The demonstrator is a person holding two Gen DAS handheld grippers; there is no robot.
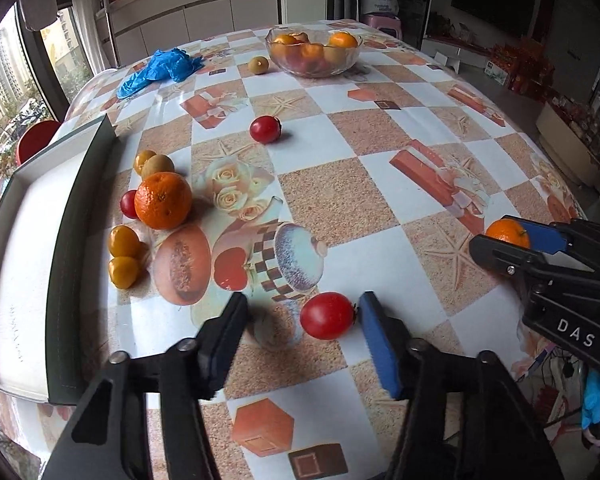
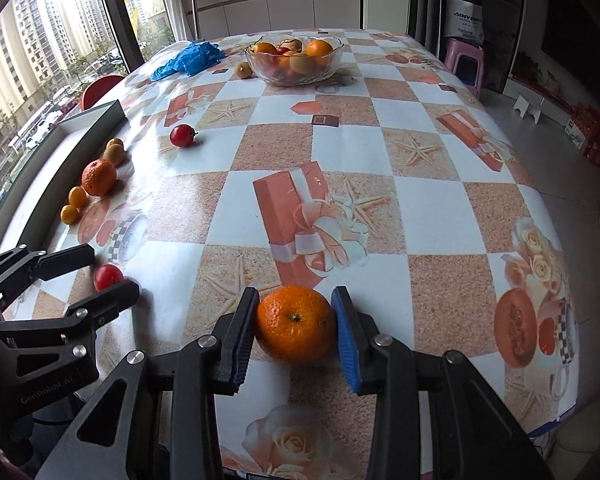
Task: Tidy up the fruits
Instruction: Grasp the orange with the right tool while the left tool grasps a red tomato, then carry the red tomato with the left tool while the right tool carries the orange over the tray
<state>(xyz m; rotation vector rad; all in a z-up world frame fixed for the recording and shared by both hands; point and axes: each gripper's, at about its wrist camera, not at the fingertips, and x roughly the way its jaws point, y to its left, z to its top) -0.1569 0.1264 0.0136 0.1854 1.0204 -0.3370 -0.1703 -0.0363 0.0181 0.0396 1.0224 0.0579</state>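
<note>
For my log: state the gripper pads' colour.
Blue pads, clearest in the right wrist view.

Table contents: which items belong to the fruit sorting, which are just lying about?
Job:
- orange between right tool pads
- tomato between open left tool fingers
- second tomato
- fruit cluster beside box
- glass bowl of fruit
- grey box

Lying about:
- blue gloves
- red chair
- pink stool

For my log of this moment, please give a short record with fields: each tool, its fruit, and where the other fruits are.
left tool: open, around a tomato on the table
right tool: shut on an orange
bowl: far end, holds fruit
box: left edge, white inside
loose fruits: second orange and small ones beside the box
</note>
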